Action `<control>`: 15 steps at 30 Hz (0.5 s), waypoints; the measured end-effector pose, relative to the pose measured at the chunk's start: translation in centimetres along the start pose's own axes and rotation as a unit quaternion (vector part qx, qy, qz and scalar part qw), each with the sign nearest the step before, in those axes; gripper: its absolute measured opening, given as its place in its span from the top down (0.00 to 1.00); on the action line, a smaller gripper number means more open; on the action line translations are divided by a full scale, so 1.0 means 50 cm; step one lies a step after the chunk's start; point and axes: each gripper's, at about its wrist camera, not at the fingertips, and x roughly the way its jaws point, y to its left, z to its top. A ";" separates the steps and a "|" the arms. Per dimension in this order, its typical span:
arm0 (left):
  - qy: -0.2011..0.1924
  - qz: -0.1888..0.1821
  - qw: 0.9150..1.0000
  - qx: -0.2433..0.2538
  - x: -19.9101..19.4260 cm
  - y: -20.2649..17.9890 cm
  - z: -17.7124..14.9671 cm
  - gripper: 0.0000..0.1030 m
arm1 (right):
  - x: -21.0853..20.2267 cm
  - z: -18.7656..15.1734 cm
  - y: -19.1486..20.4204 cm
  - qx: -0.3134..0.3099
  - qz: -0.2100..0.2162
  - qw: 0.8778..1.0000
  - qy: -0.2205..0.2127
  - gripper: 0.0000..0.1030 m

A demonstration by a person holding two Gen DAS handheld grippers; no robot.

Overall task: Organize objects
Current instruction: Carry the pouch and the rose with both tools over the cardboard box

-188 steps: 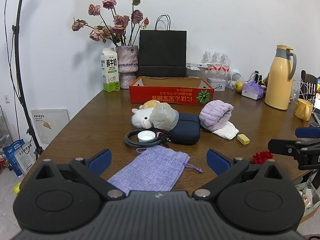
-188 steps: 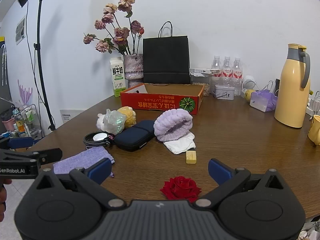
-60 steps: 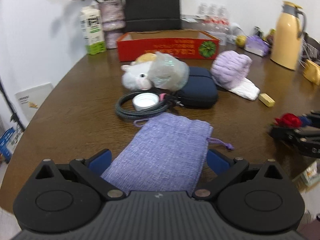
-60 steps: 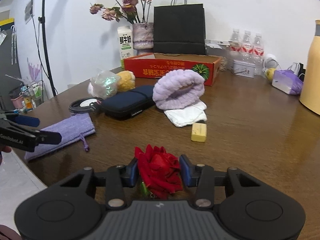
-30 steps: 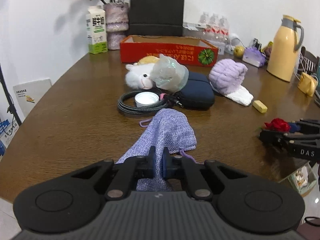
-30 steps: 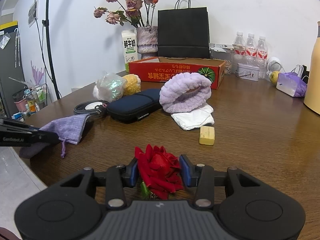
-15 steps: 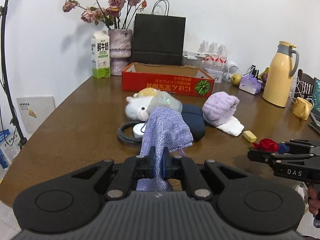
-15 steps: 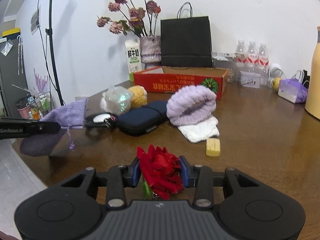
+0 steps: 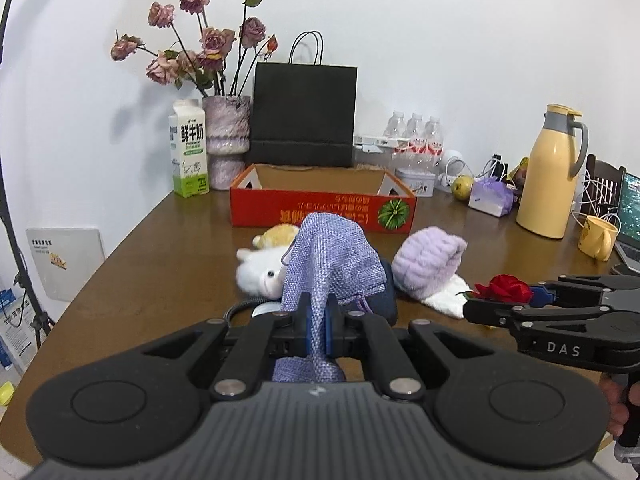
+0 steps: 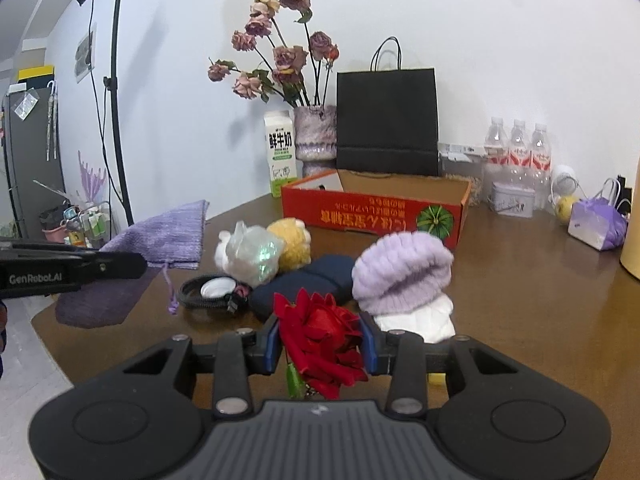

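Observation:
My left gripper (image 9: 318,322) is shut on the purple woven drawstring pouch (image 9: 330,264), which hangs folded above the table; in the right wrist view the pouch (image 10: 160,240) droops from that gripper (image 10: 138,263) at the left. The red fabric rose (image 10: 322,334) is clamped in my right gripper (image 10: 322,344), held above the wooden table (image 10: 540,304). In the left wrist view the rose (image 9: 502,287) shows at the tip of the right gripper (image 9: 500,300). The open red cardboard box (image 9: 322,202) stands behind the pile of objects.
On the table lie a white plush toy (image 9: 260,272), a lilac fluffy headband (image 9: 428,266) on a white cloth, a dark blue pouch (image 10: 308,284) and a coiled black cable (image 10: 208,294). A milk carton (image 9: 188,156), flower vase, black paper bag and yellow thermos (image 9: 548,174) line the back.
Both grippers have risen with their loads. The pouch has come fully off the table and now hangs in front of the plush toy; the rose is higher above the tabletop.

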 end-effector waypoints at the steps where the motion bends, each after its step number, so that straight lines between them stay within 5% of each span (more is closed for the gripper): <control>1: -0.001 -0.002 1.000 0.001 0.004 0.000 0.005 0.94 | 0.004 0.006 0.000 0.000 0.000 1.000 -0.002 0.64; 15: -0.029 -0.011 0.999 0.012 0.078 0.001 0.089 0.94 | 0.077 0.092 -0.010 -0.007 0.002 1.000 -0.019 0.64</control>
